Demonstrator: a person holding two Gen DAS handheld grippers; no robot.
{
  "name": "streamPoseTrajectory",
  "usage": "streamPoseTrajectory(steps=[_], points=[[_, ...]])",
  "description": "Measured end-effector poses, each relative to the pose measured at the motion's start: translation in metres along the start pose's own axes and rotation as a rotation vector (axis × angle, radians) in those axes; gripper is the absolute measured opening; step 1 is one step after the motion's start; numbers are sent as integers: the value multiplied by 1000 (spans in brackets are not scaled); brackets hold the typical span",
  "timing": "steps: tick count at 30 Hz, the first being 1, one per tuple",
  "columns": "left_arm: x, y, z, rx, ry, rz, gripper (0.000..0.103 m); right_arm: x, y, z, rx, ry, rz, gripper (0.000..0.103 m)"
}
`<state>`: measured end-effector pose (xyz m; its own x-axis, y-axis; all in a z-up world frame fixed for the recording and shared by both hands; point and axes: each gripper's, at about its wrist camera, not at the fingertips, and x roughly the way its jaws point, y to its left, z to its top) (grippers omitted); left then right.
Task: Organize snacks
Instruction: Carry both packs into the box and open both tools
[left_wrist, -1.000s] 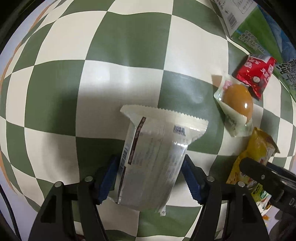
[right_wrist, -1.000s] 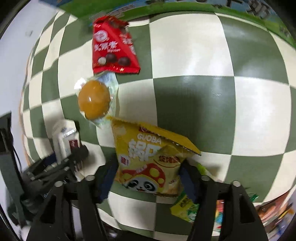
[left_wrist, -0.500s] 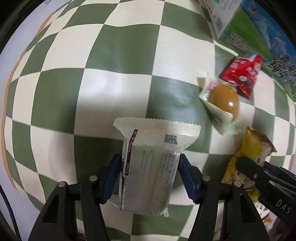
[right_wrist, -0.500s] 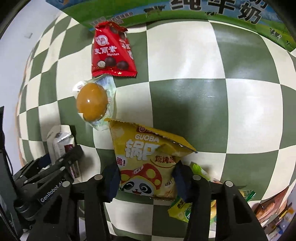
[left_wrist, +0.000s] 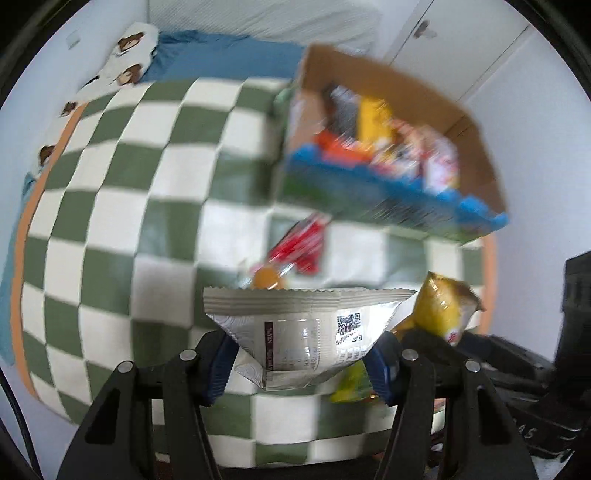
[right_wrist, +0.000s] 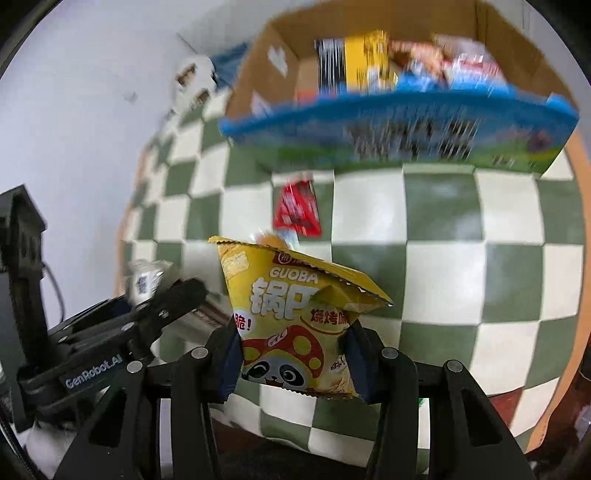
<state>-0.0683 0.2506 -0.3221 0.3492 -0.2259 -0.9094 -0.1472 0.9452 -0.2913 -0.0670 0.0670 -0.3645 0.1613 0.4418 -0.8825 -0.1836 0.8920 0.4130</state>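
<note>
My left gripper (left_wrist: 301, 365) is shut on a white and silver snack packet (left_wrist: 306, 332), held above the checkered cloth. My right gripper (right_wrist: 291, 363) is shut on a yellow GUOBA panda snack bag (right_wrist: 295, 321), also lifted; the bag shows in the left wrist view (left_wrist: 441, 310) too. A cardboard box (left_wrist: 391, 155) with a blue and green front, holding several snacks, stands at the far side of the table; in the right wrist view it (right_wrist: 399, 122) is straight ahead. A red snack packet (right_wrist: 297, 210) and an egg packet (left_wrist: 266, 277) lie on the cloth before it.
The green and white checkered tablecloth (left_wrist: 129, 221) covers the table. A bed with blue sheet and bear-print pillow (left_wrist: 129, 70) lies beyond. White cabinet doors (left_wrist: 461, 40) are behind the box. The left gripper body (right_wrist: 103, 350) is at my right gripper's left.
Both grippers have lifted their packets off the cloth and tilted up from looking down. The box and room are now in view, blurred by motion.
</note>
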Motion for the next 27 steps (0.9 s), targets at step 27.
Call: streamPoseTrajectory(steps=[27], points=[[139,-65,269,131,211,162,59,11,-89,225,41,-5,-218,50]])
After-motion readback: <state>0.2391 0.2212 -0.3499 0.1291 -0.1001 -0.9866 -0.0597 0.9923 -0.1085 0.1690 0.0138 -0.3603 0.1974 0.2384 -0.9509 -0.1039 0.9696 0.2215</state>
